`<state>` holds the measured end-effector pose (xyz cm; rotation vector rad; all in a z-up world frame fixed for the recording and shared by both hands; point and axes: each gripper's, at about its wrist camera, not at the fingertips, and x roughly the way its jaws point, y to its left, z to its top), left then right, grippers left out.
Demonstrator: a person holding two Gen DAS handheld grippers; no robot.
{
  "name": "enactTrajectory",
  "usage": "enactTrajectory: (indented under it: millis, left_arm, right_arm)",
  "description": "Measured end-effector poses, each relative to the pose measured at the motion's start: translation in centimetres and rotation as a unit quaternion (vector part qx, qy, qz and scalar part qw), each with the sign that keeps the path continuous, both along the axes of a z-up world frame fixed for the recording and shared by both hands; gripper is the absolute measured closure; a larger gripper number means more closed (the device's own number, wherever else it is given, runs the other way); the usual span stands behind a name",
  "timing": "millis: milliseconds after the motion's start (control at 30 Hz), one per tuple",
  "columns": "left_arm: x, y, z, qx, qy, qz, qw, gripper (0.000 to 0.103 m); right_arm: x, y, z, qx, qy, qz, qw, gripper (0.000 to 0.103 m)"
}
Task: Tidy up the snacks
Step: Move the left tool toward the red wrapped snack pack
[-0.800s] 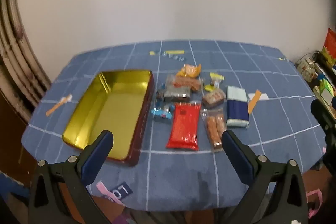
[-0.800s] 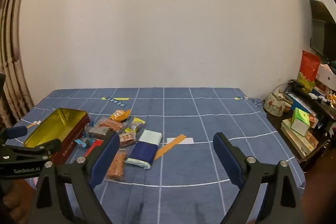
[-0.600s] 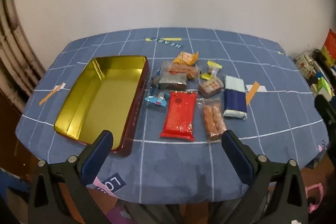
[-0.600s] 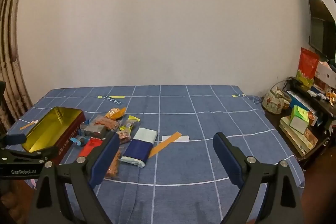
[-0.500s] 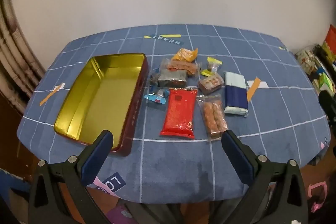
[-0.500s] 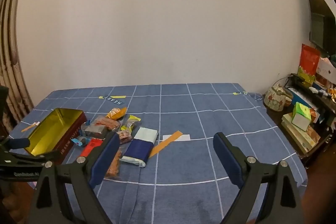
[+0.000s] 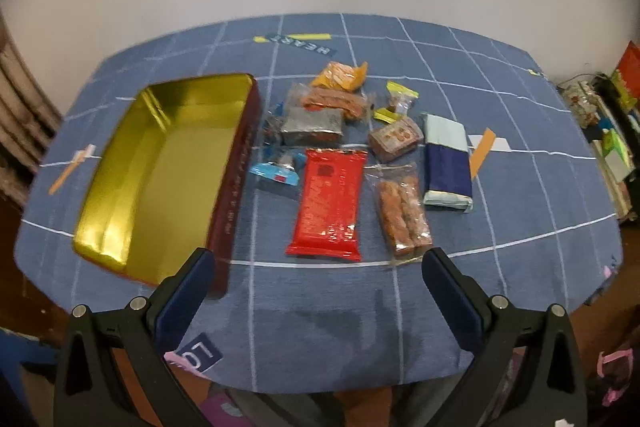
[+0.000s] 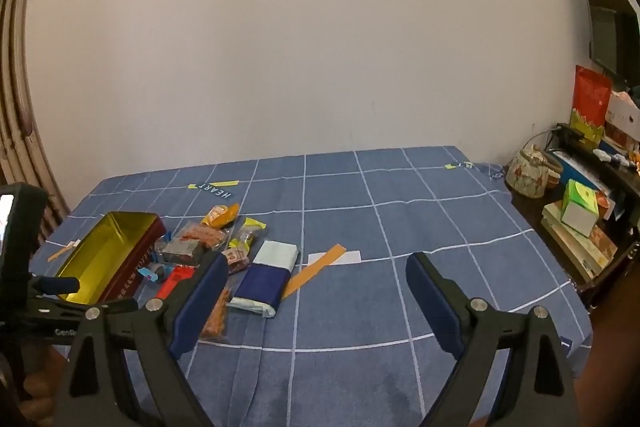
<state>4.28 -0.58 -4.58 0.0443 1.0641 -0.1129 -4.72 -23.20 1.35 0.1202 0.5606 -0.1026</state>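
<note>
An open gold-lined red tin (image 7: 160,171) lies empty on the blue checked tablecloth (image 7: 320,315); it also shows in the right wrist view (image 8: 108,255). Right of it lie several snacks: a red packet (image 7: 330,203), a clear bag of brown sticks (image 7: 402,213), a blue and pale packet (image 7: 446,161) (image 8: 266,277), a grey packet (image 7: 312,125), an orange packet (image 7: 340,75) and a small blue candy (image 7: 276,173). My left gripper (image 7: 318,267) is open and empty above the table's near edge, short of the red packet. My right gripper (image 8: 318,275) is open and empty, right of the snacks.
An orange strip on a white label (image 8: 320,265) lies right of the blue packet. A low shelf (image 8: 580,227) with boxes and a pot stands past the table's right edge. A wall is behind the table. The left gripper's body (image 8: 24,267) shows at the left.
The left gripper has moved forward toward the snacks, which look nearer. The right gripper has barely shifted. Both stay open.
</note>
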Motion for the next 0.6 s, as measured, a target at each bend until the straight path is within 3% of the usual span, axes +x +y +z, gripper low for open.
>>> enactTrajectory:
  millis: [167,433,600]
  left_arm:
    - [1.7,-0.1,-1.2,-0.017,0.030,-0.018,0.9992,0.007]
    - [4.0,-1.3,-3.2,0.016,0.048,-0.036,0.9981,0.009]
    - [5.4,-1.7,-4.4,0.038,0.064,-0.040,0.9964,0.026]
  right_arm:
    - [0.3,-0.1,-0.1,0.005,0.009,0.003,1.000,0.010]
    - [0.7,-1.0,-0.1,0.020,0.014,-0.002,1.000,0.010]
    - [0.9,-1.5,-0.5,0.034,0.026,-0.003,0.999,0.010]
